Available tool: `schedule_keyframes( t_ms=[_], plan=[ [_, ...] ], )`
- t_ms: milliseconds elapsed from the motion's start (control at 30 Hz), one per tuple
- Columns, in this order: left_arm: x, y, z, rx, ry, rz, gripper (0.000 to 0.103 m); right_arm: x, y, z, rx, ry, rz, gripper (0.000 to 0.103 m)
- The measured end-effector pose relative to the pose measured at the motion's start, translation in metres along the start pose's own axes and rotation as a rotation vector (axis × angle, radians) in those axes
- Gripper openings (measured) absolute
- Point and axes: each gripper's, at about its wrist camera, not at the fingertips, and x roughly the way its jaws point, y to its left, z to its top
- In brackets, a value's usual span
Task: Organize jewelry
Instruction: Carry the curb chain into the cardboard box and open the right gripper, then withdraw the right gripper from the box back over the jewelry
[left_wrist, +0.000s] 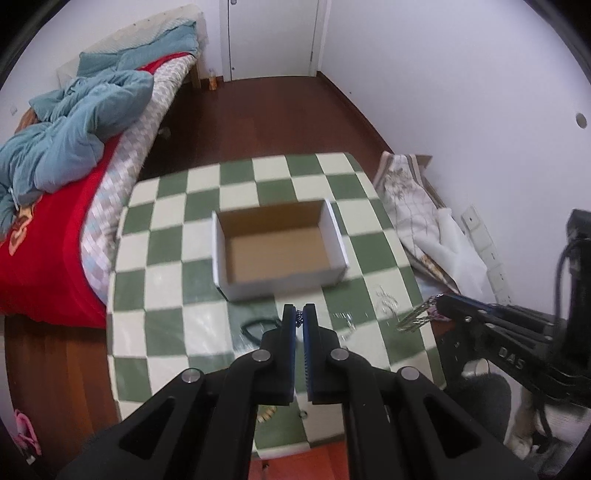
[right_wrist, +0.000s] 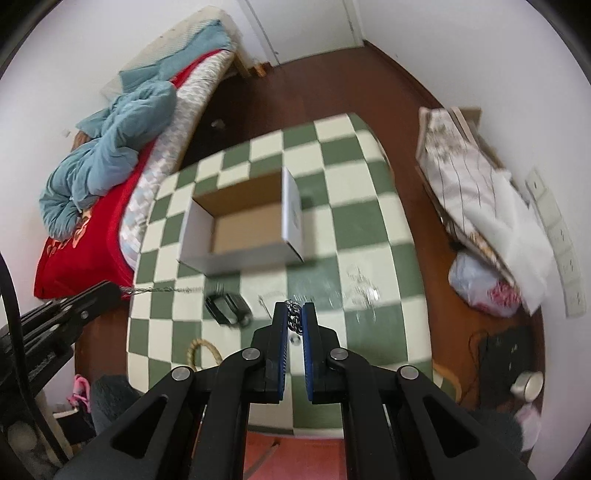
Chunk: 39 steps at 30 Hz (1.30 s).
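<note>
You face a small room with white walls and a dark wood floor. A white door stands closed at the far end. On your left a bed with a red cover carries a rumpled blue quilt. The bench wears a green-and-cream checked cloth. On your right, folded floral bedding leans against the wall.

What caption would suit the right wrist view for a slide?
Right gripper pinching a silver chain above the checkered table, open cardboard box ahead, left gripper alongside.
</note>
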Motion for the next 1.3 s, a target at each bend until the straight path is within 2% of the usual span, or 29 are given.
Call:
schedule_keyframes(
  t_ms=[200, 367, 533, 800, 933, 1000, 1067, 1100, 1133, 1167, 1200, 1233, 1267, 1300],
  plan=[
    [0.016, 0.022, 0.037, -0.030, -0.007, 0.010, 0.001, 0.001, 0.031, 0.048, -0.070, -0.037, -0.016, 0.008],
    [0.045, 0.040, 0.066, -0.064, 0.021, 0.002, 0.001, 0.027, 0.053, 0.090, -0.093, -0.030, -0.019, 0.008],
    [0.090, 0.058, 0.088, -0.097, 0.085, -0.007, 0.001, 0.078, 0.064, 0.122, -0.105, 0.028, -0.038, 0.008],
    [0.157, 0.083, 0.101, -0.171, 0.197, -0.019, 0.001, 0.157, 0.060, 0.152, -0.107, 0.147, -0.079, 0.008],
    [0.169, 0.083, 0.106, -0.174, 0.229, 0.003, 0.003, 0.178, 0.058, 0.160, -0.109, 0.206, -0.079, 0.008],
    [0.168, 0.083, 0.109, -0.173, 0.217, 0.028, 0.006, 0.183, 0.060, 0.161, -0.120, 0.228, -0.102, 0.009],
    [0.164, 0.084, 0.110, -0.169, 0.201, 0.077, 0.008, 0.185, 0.062, 0.158, -0.131, 0.244, -0.112, 0.017],
    [0.163, 0.085, 0.109, -0.165, 0.197, 0.105, 0.011, 0.184, 0.063, 0.157, -0.139, 0.243, -0.124, 0.034],
    [0.160, 0.086, 0.108, -0.163, 0.189, 0.141, 0.025, 0.182, 0.064, 0.155, -0.147, 0.237, -0.141, 0.051],
    [0.158, 0.089, 0.107, -0.163, 0.179, 0.155, 0.049, 0.179, 0.065, 0.154, -0.145, 0.233, -0.145, 0.058],
    [0.155, 0.092, 0.106, -0.164, 0.163, 0.173, 0.062, 0.176, 0.065, 0.153, -0.142, 0.227, -0.156, 0.066],
    [0.149, 0.094, 0.102, -0.167, 0.136, 0.206, 0.082, 0.173, 0.064, 0.151, -0.142, 0.224, -0.173, 0.070],
    [0.145, 0.097, 0.101, -0.164, 0.119, 0.224, 0.087, 0.170, 0.064, 0.149, -0.142, 0.219, -0.184, 0.073],
    [0.142, 0.098, 0.098, -0.156, 0.105, 0.239, 0.088, 0.168, 0.063, 0.147, -0.148, 0.214, -0.217, 0.082]
  ],
)
